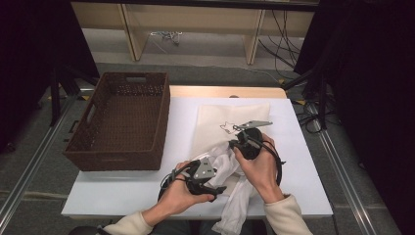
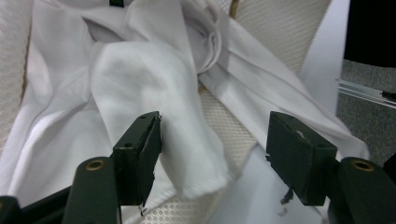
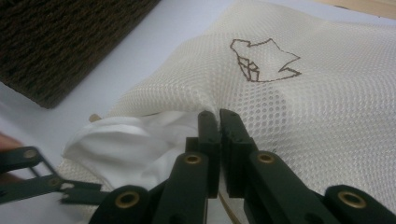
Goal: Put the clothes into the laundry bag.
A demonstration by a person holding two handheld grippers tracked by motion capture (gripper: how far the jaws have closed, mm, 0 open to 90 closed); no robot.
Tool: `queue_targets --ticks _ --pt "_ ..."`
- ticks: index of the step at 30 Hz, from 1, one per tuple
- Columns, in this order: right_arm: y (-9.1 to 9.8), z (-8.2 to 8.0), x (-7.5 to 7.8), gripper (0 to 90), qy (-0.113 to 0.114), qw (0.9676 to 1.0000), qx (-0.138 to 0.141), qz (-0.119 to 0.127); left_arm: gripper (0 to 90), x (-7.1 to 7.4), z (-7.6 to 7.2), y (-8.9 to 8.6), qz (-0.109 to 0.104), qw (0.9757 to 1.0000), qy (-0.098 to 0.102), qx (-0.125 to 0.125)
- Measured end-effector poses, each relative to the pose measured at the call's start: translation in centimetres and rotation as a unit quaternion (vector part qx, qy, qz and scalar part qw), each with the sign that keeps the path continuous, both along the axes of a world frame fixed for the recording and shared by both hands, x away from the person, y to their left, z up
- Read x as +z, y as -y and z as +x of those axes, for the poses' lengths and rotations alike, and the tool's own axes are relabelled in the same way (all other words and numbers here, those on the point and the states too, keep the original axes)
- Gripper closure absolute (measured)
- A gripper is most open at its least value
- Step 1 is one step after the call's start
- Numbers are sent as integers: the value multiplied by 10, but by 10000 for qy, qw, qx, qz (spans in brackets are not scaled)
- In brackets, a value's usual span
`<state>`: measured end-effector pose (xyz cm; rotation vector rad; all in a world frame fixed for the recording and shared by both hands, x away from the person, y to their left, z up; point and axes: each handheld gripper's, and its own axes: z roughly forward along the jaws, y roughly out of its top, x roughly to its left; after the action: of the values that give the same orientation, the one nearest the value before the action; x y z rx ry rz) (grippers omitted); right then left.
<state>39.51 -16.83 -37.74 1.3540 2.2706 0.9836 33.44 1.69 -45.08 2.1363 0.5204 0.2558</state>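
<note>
stuffing a white garment into a mesh laundry bag (image 1: 230, 125), roughly mid-way by my read. largest first: white surface (image 1: 122, 191), brown basket (image 1: 122, 117) at its left, bag flat at centre. white garment (image 1: 230, 169) lies partly inside the bag mouth, the rest bunched at the near edge, one end hanging off. right hand-held gripper (image 3: 219, 116) pinched tight on the bag's mouth edge. left hand-held gripper (image 2: 215, 144) spread wide, cloth between its jaws, ungripped. left: push the rest in.

Mesh bag (image 3: 327, 93) cream, coarse netting; white garment (image 2: 149, 84) smooth cloth; basket (image 1: 120, 122) brown woven wicker.
</note>
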Motion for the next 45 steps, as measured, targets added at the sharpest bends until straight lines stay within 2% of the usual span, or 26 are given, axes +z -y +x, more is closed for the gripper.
queue_targets --ticks 1,2,3,5,6,7,12,14,16,21,24,26,28,32,33,36,37,39,40,44,45 --pt "0 0 0 890 -1 10000 -12 -3 358 4 -6 -1 -45 9999 79 -53" --pt "0 0 0 890 -1 10000 -12 -3 363 4 -6 -1 -45 9999 79 -53" --pt "0 0 0 890 -6 10000 -25 2 370 7 -11 -1 -65 9998 58 -155" --pt "-1 0 0 890 -5 10000 -27 12 379 7 -13 1 -105 9998 79 -167" --pt "0 0 0 889 -46 10000 -24 5 383 4 -15 6 -67 9995 36 -292" --pt "0 0 0 889 -46 10000 -24 5 384 4 -15 6 -67 9995 36 -292" --pt "0 0 0 889 -78 10000 3 21 390 -11 -21 24 125 9980 -127 -599" --pt "0 0 0 889 -76 10000 30 -2 393 -16 -23 31 188 9967 -277 -745" --pt "-1 -1 0 889 -109 9999 -73 24 395 -21 -24 36 206 9959 -378 -796" --pt "-2 -1 -1 889 -121 9999 -70 34 392 -35 -23 48 487 9931 -466 -955" --pt "-1 -1 -1 889 -128 9999 -34 18 408 -38 -24 51 566 9927 -436 -975" --pt "-2 -1 -1 889 -125 9999 -98 24 457 -40 -24 52 580 9926 -434 -979" --pt "-2 0 -2 889 -100 9999 -53 22 530 -39 -24 53 577 9928 -367 -981" --pt "-1 0 -2 889 -95 9999 50 -50 621 -39 -24 53 565 9931 -409 -944" --pt "-2 -1 -1 889 -157 9999 0 -14 660 -39 -24 52 614 9930 -345 -943" --pt "-3 0 -3 889 -131 9999 -46 79 763 -39 -22 52 595 9942 -370 -813" --pt "-2 1 -3 889 -76 10000 55 8 785 -39 -22 52 593 9943 -394 -796" --pt "-2 1 -3 889 -54 10000 57 -25 816 -39 -21 51 637 9941 -395 -788" --pt "-2 1 -3 889 -61 10000 60 -20 835 -40 -21 52 558 9949 -431 -724" --pt "-2 0 -2 889 -132 9999 -37 17 879 -39 -20 51 474 9954 -526 -653" --pt "-2 0 -2 889 -103 9999 14 -24 881 -39 -20 51 443 9954 -558 -640"
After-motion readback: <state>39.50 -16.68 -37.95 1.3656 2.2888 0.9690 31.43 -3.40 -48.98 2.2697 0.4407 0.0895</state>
